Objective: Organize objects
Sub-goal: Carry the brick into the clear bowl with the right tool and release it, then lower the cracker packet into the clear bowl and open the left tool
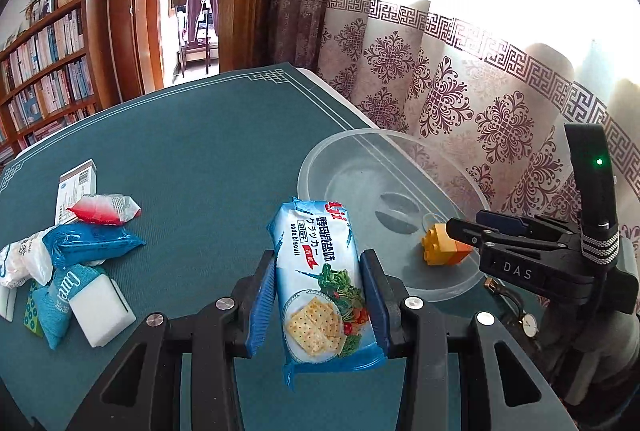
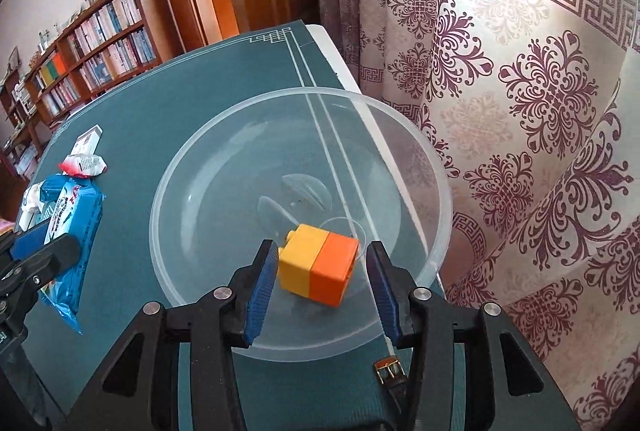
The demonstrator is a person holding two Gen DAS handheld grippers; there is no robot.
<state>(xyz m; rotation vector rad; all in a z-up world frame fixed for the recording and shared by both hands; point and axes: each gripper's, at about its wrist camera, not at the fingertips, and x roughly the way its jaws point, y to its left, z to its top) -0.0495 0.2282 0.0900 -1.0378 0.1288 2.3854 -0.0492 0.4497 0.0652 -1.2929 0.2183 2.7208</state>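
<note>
Left gripper [image 1: 320, 295] clenched on cracker packet [image 1: 320, 283]. Right gripper [image 2: 324, 279] released, fingers either side of toy block [image 2: 318, 265] in clear bowl [image 2: 192, 191], block at 6 o'clock.

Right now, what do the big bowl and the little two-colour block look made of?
Bowl: seemingly clear, slightly frosted plastic; the mat's lines show through it. Block: likely hard, glossy moulded plastic, yellow and orange, with toy-brick studs, lying inside the bowl.
</note>
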